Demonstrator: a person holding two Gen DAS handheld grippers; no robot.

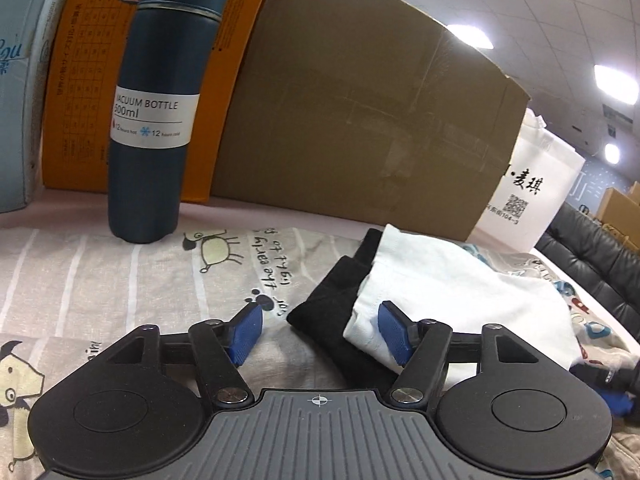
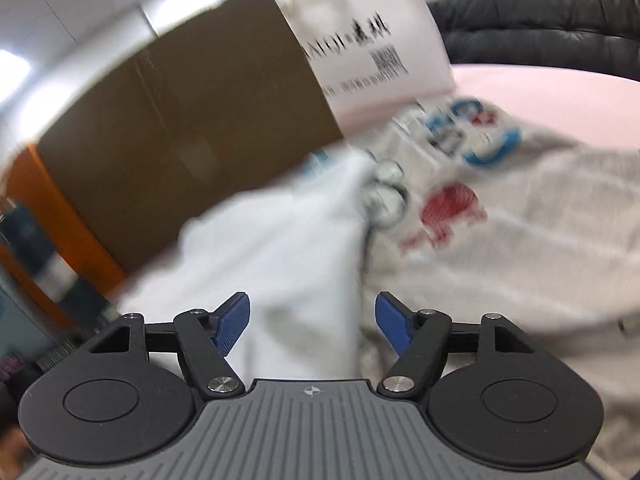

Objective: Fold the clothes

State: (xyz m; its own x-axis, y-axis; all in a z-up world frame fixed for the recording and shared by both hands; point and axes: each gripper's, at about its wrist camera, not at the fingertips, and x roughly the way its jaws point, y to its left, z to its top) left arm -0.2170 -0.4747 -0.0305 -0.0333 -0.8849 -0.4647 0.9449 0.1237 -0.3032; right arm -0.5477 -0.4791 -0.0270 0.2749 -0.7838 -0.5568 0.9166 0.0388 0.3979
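A folded white garment [image 1: 448, 288] lies on a folded black garment [image 1: 332, 304] on the printed sheet [image 1: 120, 280]. My left gripper [image 1: 320, 334] is open and empty, its blue pads astride the near corner of the stack. In the blurred right wrist view, my right gripper [image 2: 312, 328] is open over the white garment [image 2: 280, 248], with nothing held. A light printed garment [image 2: 500, 220] with red and blue figures lies to the right; its edge shows in the left wrist view [image 1: 580, 312].
A dark blue vacuum bottle [image 1: 156, 120] stands on the sheet at the left. A large cardboard box [image 1: 360, 112], an orange box [image 1: 76, 92] and a white bag [image 1: 536, 192] line the back. A black sofa [image 2: 540, 36] lies beyond the pink table [image 2: 560, 100].
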